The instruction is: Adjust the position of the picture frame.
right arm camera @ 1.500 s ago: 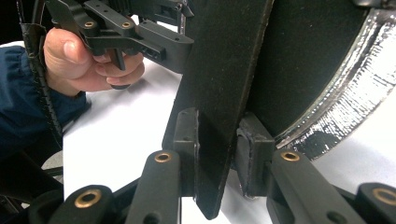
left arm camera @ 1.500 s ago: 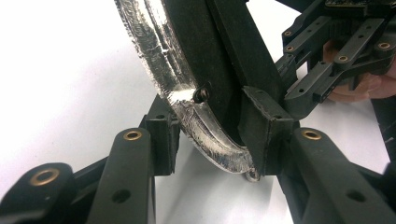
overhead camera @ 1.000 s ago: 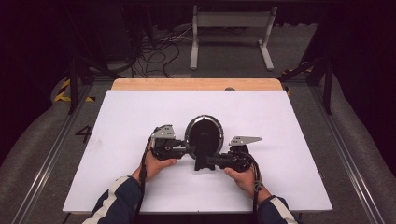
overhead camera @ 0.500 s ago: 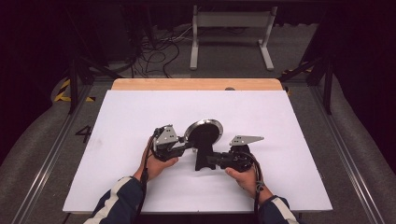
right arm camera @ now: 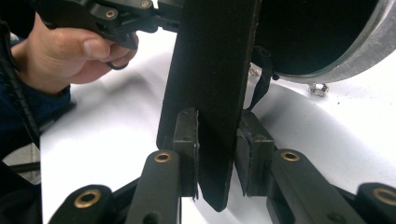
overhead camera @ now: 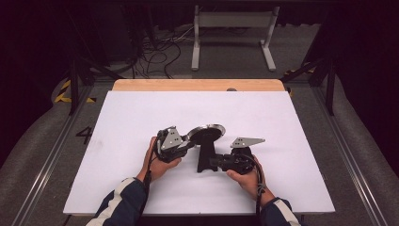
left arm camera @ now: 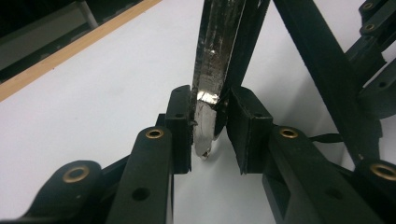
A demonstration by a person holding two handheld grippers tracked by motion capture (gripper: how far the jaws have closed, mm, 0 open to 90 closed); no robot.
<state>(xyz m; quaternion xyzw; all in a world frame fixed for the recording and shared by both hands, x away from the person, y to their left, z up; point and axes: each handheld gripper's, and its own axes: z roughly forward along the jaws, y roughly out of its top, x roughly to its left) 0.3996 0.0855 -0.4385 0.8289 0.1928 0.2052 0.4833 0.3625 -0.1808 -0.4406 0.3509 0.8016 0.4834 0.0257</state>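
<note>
White counter (overhead camera: 141,117) carries a stiff, weighty-looking pan (overhead camera: 205,133): left gripper (overhead camera: 184,143) fingers pinch its slick metal rim, right gripper (overhead camera: 212,163) fingers clamp its flat black handle (overhead camera: 205,157).

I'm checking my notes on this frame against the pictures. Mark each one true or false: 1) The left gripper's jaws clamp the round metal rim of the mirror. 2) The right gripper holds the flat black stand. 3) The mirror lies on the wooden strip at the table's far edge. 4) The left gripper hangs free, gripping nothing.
1) True: the left gripper is closed on the metal rim of the mirror.
2) True: the right gripper clamps the black stand.
3) False: it is held over the white table, well short of the wooden strip.
4) False: it grips the rim.
</note>
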